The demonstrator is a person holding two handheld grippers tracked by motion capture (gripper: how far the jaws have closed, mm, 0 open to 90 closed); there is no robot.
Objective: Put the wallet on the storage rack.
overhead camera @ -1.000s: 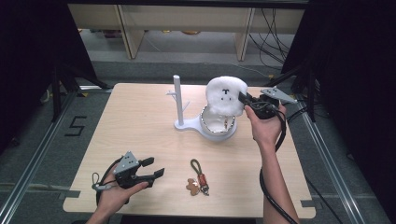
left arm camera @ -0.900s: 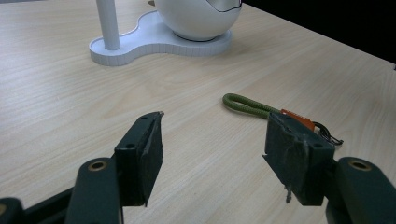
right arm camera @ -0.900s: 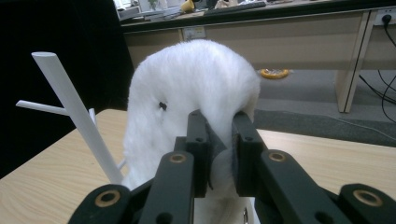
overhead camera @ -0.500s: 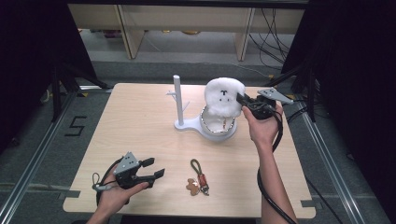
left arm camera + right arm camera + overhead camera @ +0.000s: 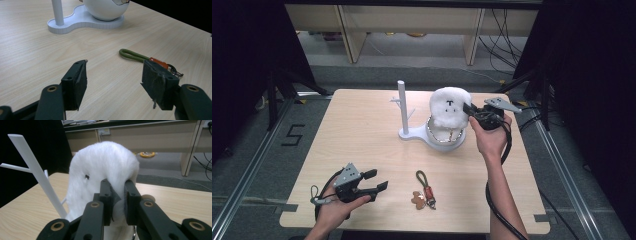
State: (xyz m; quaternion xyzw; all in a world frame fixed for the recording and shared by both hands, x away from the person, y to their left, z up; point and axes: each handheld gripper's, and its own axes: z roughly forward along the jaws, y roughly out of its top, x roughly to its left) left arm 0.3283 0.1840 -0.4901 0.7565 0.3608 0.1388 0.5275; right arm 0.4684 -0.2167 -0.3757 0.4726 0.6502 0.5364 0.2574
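The right hand-held gripper (image 5: 473, 111) has its jaws pinched tight on the edge of the white fluffy plush (image 5: 449, 108), and that plush hangs just above the white bowl (image 5: 443, 140) of the jewellery stand (image 5: 402, 106), toward the far right of the counter (image 5: 357, 135). From the right gripper view you see the fur squeezed between the pads, a tiny black eye facing out. My read: the lift is under way, the plush is off or nearly off the bowl, though I cannot tell whether its lower edge is touching the rim. Placing it somewhere is the part left to do. Inside the bowl, a gold-coloured chain or bangle (image 5: 447, 134) lies around the inner wall; nothing more can be made out in there. Down at the near left, the left hand-held gripper (image 5: 377, 180) rests on the counter with jaws spread wide, holding nothing. Just beside it lies the green-looped keychain (image 5: 426, 186), untouched, with a small brown charm (image 5: 416, 199) next to it
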